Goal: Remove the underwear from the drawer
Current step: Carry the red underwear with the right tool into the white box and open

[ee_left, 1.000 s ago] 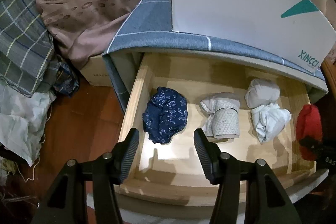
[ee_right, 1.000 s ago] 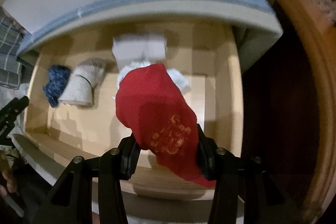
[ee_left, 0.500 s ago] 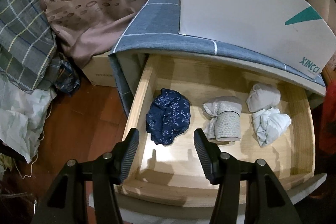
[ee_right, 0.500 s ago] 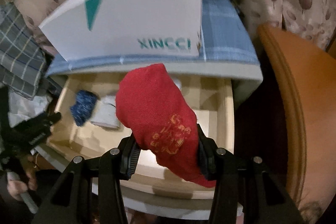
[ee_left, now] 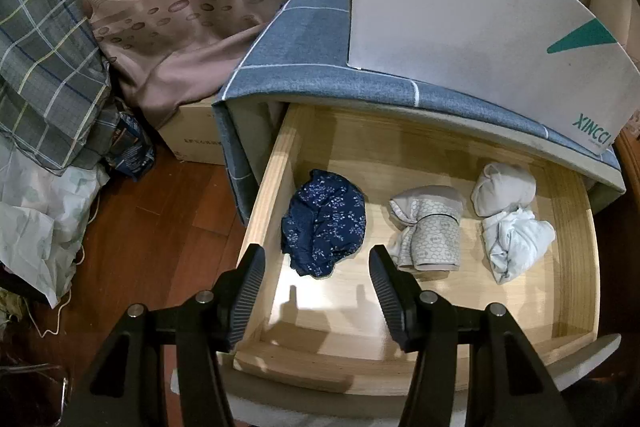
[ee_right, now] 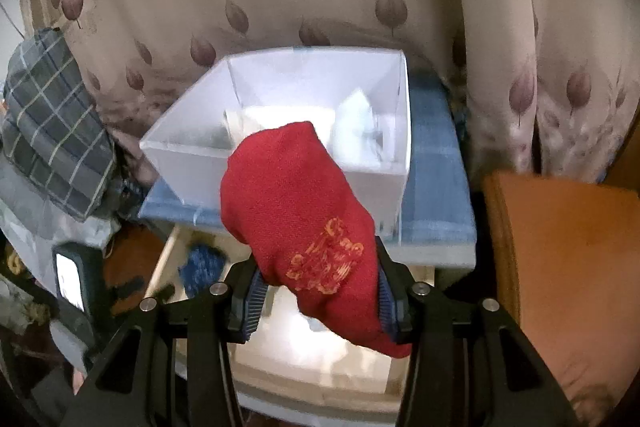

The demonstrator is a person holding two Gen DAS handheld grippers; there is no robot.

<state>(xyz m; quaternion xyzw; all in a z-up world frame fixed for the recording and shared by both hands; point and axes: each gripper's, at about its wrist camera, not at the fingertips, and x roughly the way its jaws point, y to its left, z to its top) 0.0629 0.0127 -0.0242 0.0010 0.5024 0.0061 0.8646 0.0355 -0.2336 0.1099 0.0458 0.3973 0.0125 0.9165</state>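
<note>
Dim room, dark fisheye corners, lines bent at the edges. A bright patch lies on the drawer (ee_left: 424,311) floor, with tool shadows. The left view is sharp; the right view is motion-blurred around the box (ee_right: 280,115).

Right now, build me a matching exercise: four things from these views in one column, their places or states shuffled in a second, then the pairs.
Things
1. red underwear
2. navy floral underwear
3. white box
4. left gripper

Places or states
A. on top of the blue-covered cabinet
B. open, holding nothing
C. clamped in the right gripper
D. lying at the left end of the drawer

Pairs: 1-C, 2-D, 3-A, 4-B
</note>
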